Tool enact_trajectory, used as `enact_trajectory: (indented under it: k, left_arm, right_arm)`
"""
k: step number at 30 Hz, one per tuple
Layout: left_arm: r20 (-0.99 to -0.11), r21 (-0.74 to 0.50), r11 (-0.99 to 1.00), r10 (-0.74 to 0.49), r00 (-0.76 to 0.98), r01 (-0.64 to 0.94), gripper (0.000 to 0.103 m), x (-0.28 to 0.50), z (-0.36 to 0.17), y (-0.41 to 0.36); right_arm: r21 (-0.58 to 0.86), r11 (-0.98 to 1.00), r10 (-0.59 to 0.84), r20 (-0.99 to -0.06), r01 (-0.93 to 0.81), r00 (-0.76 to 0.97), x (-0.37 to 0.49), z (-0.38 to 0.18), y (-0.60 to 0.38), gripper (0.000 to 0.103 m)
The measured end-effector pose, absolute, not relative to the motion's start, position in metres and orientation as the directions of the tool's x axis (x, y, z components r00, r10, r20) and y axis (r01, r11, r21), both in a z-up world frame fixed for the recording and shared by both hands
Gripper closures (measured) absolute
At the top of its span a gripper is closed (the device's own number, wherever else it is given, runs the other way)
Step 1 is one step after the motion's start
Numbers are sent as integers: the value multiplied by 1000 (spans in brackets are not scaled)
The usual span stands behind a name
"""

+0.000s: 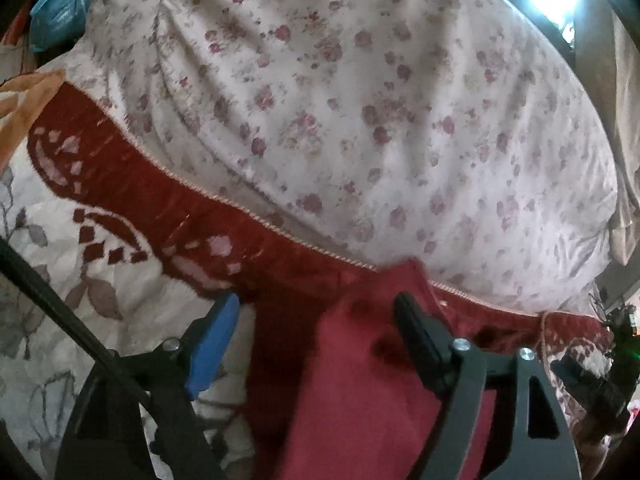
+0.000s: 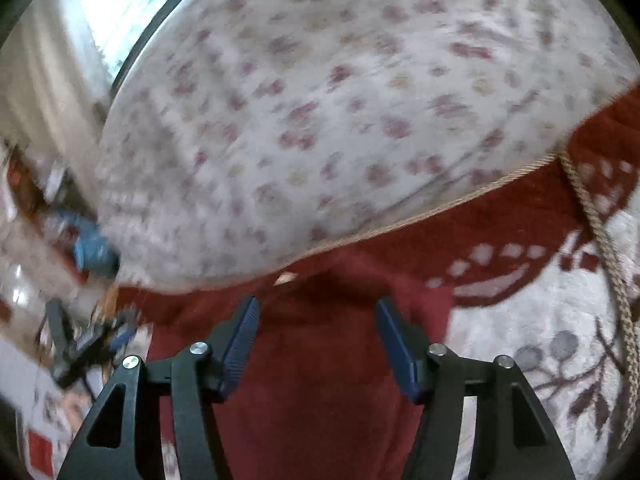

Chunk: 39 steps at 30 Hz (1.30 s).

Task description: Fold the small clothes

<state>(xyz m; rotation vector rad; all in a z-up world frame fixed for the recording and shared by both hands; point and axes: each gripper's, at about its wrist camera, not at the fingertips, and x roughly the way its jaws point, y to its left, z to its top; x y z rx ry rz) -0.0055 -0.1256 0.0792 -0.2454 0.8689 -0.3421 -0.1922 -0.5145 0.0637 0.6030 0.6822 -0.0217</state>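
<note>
Garment: red cloth (image 2: 320, 380) lies on the bed, near the red-bordered blanket's (image 1: 132, 184) edge.
Left claw (image 1: 320, 316): wide, gripping nothing.
Right claw (image 2: 316, 320): wide — empty.
Advice: pinch matching corners — fold evenly.

we've got the small garment (image 1: 360, 380) lying flat on the blanket (image 1: 132, 192), right at the blanket's far edge. past that edge is the bedsheet (image 1: 340, 100), filling the back. in the left wrist view the garment sits low and right of centre, with the left gripper (image 1: 316, 320) over it. in the right wrist view the right gripper (image 2: 316, 320) straddles it, blanket off to the right.
</note>
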Motion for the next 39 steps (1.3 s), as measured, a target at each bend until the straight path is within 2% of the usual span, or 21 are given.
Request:
enact_trajectory:
  k: [3, 8, 12, 15, 19, 24, 25, 27, 28, 32, 34, 36, 39]
  left_arm:
    - [-753, -276, 945, -325, 572, 173, 25, 0, 63, -133]
    - [-846, -159, 974, -217, 486, 159, 25, 12, 19, -143]
    - [-847, -164, 975, -215, 486, 147, 19, 17, 11, -141]
    - [-847, -180, 974, -226, 482, 139, 19, 17, 10, -136]
    - [-826, -177, 973, -228, 515, 147, 19, 8, 24, -135]
    - [-789, -191, 962, -268, 553, 194, 19, -16, 48, -137]
    - [-787, -192, 961, -271, 554, 199, 19, -21, 50, -136]
    - [-799, -180, 962, -264, 540, 203, 19, -34, 54, -136]
    - [-811, -167, 964, -255, 526, 209, 19, -40, 55, -136]
    - [-824, -134, 970, -224, 521, 205, 19, -66, 63, -123]
    - [-826, -103, 975, -195, 530, 198, 19, -77, 59, -116]
    - [-836, -70, 978, -164, 524, 196, 19, -80, 48, -115]
    - [-867, -99, 977, -177, 467, 187, 19, -75, 26, -112]
  right_arm:
    - [372, 908, 143, -707, 193, 692, -167, 53, -486, 40]
    - [305, 909, 79, -795, 283, 602, -105, 13, -499, 42]
    - [314, 884, 48, -799, 347, 599, -82, -6, -518, 42]
    - [333, 881, 65, -788, 335, 612, -89, 2, -522, 42]
    - [361, 879, 70, -744, 311, 664, -140, 41, -521, 39]
    - [256, 923, 26, -785, 287, 619, -203, 53, -500, 39]
    - [230, 933, 21, -801, 275, 598, -209, 47, -494, 42]
    - [120, 957, -36, -856, 265, 516, -212, 26, -481, 65]
    - [78, 960, -68, -869, 271, 490, -214, 17, -479, 65]
    - [97, 943, -83, -858, 319, 507, -222, 35, -482, 65]
    - [146, 943, -58, -814, 300, 577, -222, 59, -472, 62]
    - [201, 955, 21, -782, 220, 624, -207, 76, -451, 55]
    - [274, 958, 160, -756, 86, 634, -174, 80, -413, 55]
